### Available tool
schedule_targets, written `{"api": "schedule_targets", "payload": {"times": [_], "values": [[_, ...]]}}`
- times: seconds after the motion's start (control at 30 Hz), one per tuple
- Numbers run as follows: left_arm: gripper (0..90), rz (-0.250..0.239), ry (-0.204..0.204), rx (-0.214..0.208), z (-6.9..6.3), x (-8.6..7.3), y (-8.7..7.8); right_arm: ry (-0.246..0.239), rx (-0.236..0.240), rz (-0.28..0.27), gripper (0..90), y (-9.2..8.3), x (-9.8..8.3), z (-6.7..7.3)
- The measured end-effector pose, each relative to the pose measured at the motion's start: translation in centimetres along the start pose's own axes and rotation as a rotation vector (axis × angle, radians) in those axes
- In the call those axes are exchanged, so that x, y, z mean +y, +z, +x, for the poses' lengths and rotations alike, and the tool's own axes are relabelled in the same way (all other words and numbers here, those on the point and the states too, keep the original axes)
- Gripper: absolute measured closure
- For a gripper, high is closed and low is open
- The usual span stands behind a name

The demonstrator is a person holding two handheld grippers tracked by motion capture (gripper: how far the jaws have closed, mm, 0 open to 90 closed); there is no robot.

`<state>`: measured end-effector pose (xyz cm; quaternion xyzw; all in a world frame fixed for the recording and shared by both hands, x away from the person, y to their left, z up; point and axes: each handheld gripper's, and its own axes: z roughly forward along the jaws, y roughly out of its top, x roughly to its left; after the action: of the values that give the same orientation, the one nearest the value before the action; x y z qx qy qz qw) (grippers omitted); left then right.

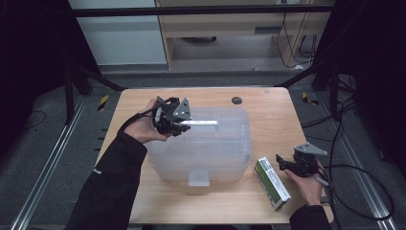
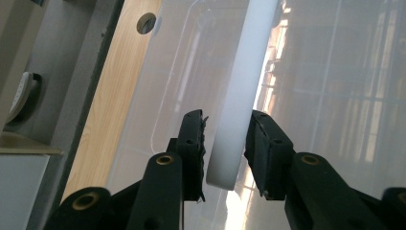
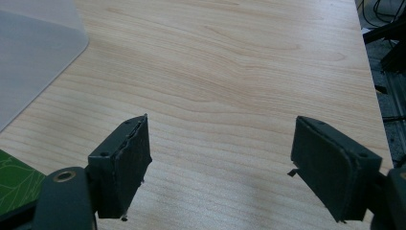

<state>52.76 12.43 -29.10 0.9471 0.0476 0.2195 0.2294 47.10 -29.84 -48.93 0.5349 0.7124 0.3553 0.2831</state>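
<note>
High view: left gripper (image 1: 178, 125) jaws around white tube (image 1: 201, 123); right gripper (image 1: 283, 165) jaws wide beside green box (image 1: 271, 183)

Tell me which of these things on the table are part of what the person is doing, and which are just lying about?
In use, as far as can be judged:
- left gripper, around the white handle
- clear plastic box, which carries that handle

Lying about for now:
- green and white carton, beside the box
- right gripper, open over the bare wooden table
</note>
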Motion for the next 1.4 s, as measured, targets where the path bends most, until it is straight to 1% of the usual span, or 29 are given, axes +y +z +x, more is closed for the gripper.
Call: {"api": "schedule_targets", "payload": {"times": [0.1,0.2,0.27,0.33,0.53,0.6,0.63,0.67,0.9,1.0,1.1,1.27,1.4], "values": [[68.2,0.007,0.001,-0.004,0.1,0.1,0.1,0.000,0.000,0.001,21.4,0.0,0.0,0.0],[69.5,0.017,0.009,0.002,0.1,0.2,0.2,-0.001,0.000,0.002,21.4,0.0,0.0,0.0],[70.1,0.043,0.025,-0.004,0.1,0.4,0.2,-0.002,0.002,0.001,21.3,0.0,0.0,0.0],[71.2,0.053,0.032,-0.001,0.1,0.6,0.3,0.001,0.003,0.003,21.3,0.0,0.0,0.0],[71.9,0.065,0.042,0.002,0.0,0.8,0.4,0.007,0.009,0.006,21.4,0.0,-0.1,0.0],[72.1,0.080,0.056,0.007,0.0,1.0,0.4,0.005,0.008,0.005,21.4,0.0,-0.1,0.0],[72.3,0.080,0.056,0.007,0.0,1.0,0.4,0.007,0.010,0.005,21.4,0.0,-0.1,0.0],[72.5,0.097,0.070,0.011,-0.1,1.2,0.4,0.003,0.012,0.004,21.5,0.0,-0.1,0.0],[73.0,0.102,0.085,0.018,-0.2,1.2,0.4,0.001,0.009,0.005,21.5,0.1,-0.1,-0.1],[73.2,0.103,0.083,0.014,-0.2,1.2,0.4,0.003,0.010,0.007,21.5,0.1,-0.1,0.0],[73.5,0.118,0.103,0.020,-0.2,1.4,0.4,0.001,0.009,0.012,21.6,0.2,-0.1,0.0],[73.9,0.126,0.104,0.019,-0.3,1.5,0.5,0.005,0.012,0.008,21.7,0.1,0.0,0.1],[74.2,0.140,0.120,0.015,-0.2,1.7,0.5,0.005,0.009,0.005,21.6,0.0,0.1,0.1]]}}
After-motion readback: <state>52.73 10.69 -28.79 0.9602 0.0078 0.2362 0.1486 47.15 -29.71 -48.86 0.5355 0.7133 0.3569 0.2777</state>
